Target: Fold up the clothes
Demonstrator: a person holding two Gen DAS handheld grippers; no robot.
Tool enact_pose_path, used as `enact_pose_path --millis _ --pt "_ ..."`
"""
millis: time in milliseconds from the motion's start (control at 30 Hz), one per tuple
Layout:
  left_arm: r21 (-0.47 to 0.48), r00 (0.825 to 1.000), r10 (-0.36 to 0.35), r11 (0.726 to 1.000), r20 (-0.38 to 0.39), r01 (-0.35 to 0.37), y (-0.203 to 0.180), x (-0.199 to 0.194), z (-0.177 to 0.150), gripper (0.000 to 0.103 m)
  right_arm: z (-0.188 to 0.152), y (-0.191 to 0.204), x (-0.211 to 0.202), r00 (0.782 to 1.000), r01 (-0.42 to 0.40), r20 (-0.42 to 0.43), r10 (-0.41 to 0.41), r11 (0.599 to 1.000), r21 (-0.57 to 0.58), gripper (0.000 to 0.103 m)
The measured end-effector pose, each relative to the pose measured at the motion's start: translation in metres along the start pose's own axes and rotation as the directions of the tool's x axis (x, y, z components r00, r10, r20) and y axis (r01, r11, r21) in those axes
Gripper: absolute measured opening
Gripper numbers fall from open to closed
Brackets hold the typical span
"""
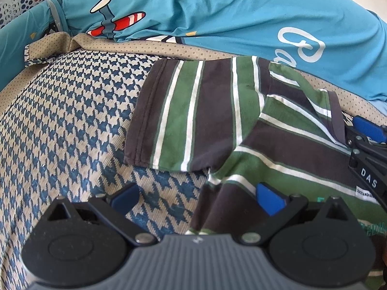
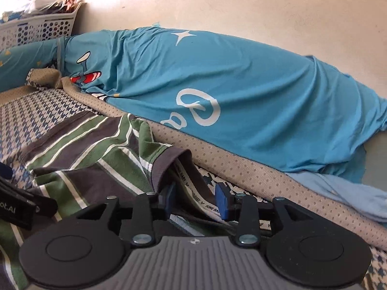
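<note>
A green, brown and white striped shirt (image 1: 205,111) lies on a houndstooth sofa cover (image 1: 60,120), one sleeve spread flat to the left. My left gripper (image 1: 198,199) is open over the shirt's lower side edge; the right pad rests on the fabric and the left pad is over bare cover. In the right wrist view the same shirt (image 2: 96,149) is bunched, with its ribbed collar lifted. My right gripper (image 2: 196,201) is open with the jaws narrowed, and the collar's printed neck tape passes between the pads. That gripper (image 1: 358,135) shows at the collar in the left wrist view.
A large turquoise garment (image 2: 217,84) with white lettering and a plane print drapes along the back cushion beside the wall (image 2: 241,4). A white perforated laundry basket (image 2: 36,29) stands at the far left. A pale blue cloth (image 2: 338,193) lies at the right.
</note>
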State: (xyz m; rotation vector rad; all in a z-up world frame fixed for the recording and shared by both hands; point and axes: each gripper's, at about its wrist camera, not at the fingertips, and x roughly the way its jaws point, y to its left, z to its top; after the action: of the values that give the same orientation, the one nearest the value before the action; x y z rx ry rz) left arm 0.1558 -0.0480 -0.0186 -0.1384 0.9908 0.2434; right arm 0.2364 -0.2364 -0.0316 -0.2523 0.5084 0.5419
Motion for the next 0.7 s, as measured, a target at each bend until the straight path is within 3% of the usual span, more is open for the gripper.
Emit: enact_pose_path --millis 100,200,300,533,700 --pt "0.001 1.0 0.0 1.0 0.0 0.0 -0.001 0.0 0.0 0.103 0.001 -0.011 -0.001 0.999 -0.048 -0.011 0.05 0.992 0.112 0.037" --pt "0.001 1.0 0.001 1.0 0.0 -0.001 -0.001 0.0 0.0 0.103 0.004 -0.013 -0.007 0.997 -0.076 -0.012 0.078 0.988 0.132 0.037" --pt "0.002 1.0 0.002 1.0 0.001 -0.002 -0.002 -0.001 0.0 0.103 0.008 -0.021 -0.006 0.997 -0.076 -0.013 0.08 0.979 0.187 0.045" --pt "0.002 1.0 0.002 1.0 -0.001 -0.002 -0.002 0.0 -0.001 0.103 0.014 -0.057 0.002 0.998 -0.06 0.011 0.061 0.894 0.445 0.045" --pt "0.008 1.0 0.002 1.0 0.0 -0.002 -0.003 -0.001 -0.003 0.103 0.02 -0.05 0.026 0.996 -0.021 -0.08 0.05 0.944 0.328 0.041"
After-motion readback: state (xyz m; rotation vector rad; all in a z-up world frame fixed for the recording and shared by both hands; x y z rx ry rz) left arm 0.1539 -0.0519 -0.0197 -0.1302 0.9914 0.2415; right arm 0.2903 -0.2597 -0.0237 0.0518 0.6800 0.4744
